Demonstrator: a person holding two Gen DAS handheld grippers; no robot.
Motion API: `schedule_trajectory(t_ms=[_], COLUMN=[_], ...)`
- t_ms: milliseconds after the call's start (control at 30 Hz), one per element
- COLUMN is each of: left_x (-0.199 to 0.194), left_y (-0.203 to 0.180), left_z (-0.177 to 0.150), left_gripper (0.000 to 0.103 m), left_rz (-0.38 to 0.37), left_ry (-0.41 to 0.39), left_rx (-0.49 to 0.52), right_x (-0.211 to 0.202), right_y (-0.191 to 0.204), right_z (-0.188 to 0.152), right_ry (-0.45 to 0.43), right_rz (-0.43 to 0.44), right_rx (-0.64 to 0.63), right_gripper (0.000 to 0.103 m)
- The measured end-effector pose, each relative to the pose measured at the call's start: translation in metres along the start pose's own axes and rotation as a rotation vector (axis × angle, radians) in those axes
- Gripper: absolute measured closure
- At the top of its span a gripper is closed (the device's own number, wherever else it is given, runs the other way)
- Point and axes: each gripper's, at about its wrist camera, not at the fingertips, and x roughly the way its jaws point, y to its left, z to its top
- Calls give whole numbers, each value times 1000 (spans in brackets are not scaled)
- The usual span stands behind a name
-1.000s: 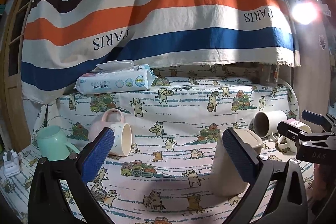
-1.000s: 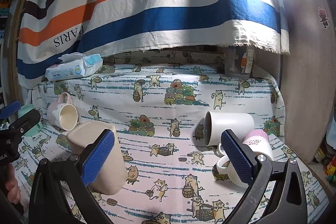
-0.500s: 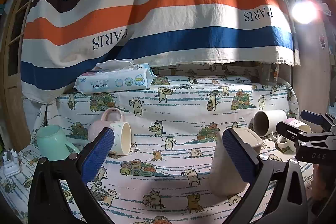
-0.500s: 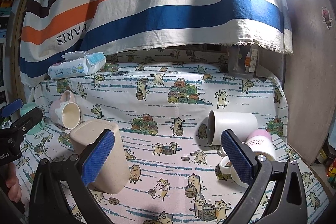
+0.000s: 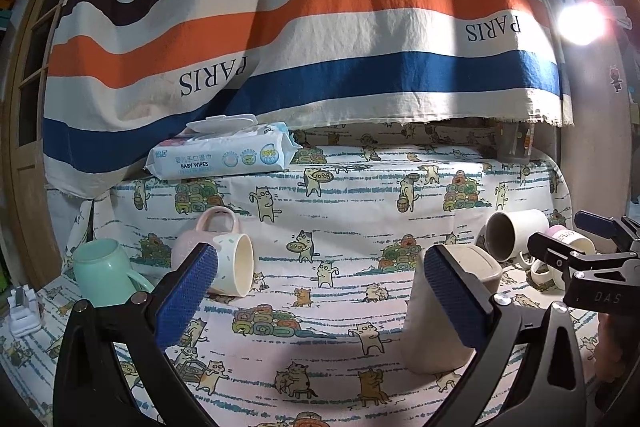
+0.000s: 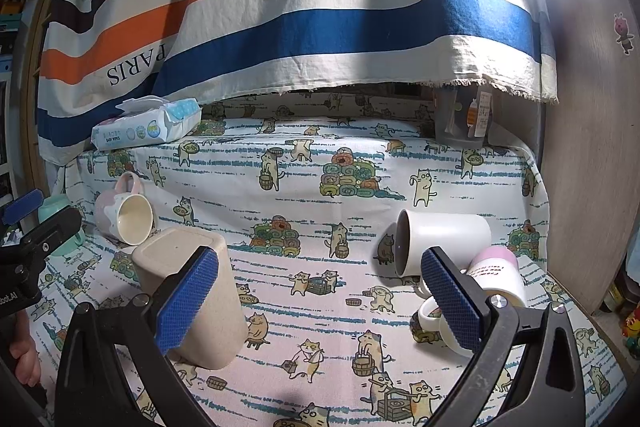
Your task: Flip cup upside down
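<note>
A striped cloth [image 5: 304, 39] in brown, orange and blue, printed PARIS, hangs behind the table [image 5: 352, 195], which is covered with a cartoon-cat sheet. A lamp [image 5: 582, 23] glares at the upper right. At the back left a pack of baby wipes [image 5: 220, 157] lies just under the cloth's hem.

My left gripper [image 5: 320, 297] has its fingers [image 5: 186, 295] spread wide apart with nothing between them. My right gripper [image 6: 320, 297] is likewise spread wide and holds nothing.

The beige cup [image 6: 192, 295] stands upside down on the sheet, flat base up and mouth down, near the front of the table. In my left view the beige cup [image 5: 444, 311] sits just behind my right-hand finger pad; in my right view it sits behind my left-hand pad. From these views I cannot tell whether either pad touches it.

A pink mug [image 5: 218, 259] lies on its side at the left, handle up, cream mouth facing toward the front and right. A mint-green cup [image 5: 102, 273] stands beside it, further left. On the right a white mug [image 6: 440, 241] lies on its side with its dark mouth facing left, and a lilac-topped cup [image 6: 498, 275] lies tipped just beside it, close to another white mug [image 6: 438, 323] in front.
</note>
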Motion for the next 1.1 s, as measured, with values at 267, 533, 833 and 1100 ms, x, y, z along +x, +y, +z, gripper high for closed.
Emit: schedule_trajectory(t_ms=[267,533,833,1100], left_x=[2,2,3,6], left_y=[1,1,1,2], left_z=[0,0,0,-1], left_gripper=[0,0,0,0], left_rz=[-4,-2,7,8], left_ry=[7,6,16,18], left_rx=[0,0,0,1], right_x=[1,0,0,1], right_y=[0,0,0,-1], right_z=[-1,-1,-1,-1], right_ry=[0,-2,-1,4], right_rz=[0,-1,-2,-5], right_rx=[0,0,0,0], right_gripper=[1,1,1,1])
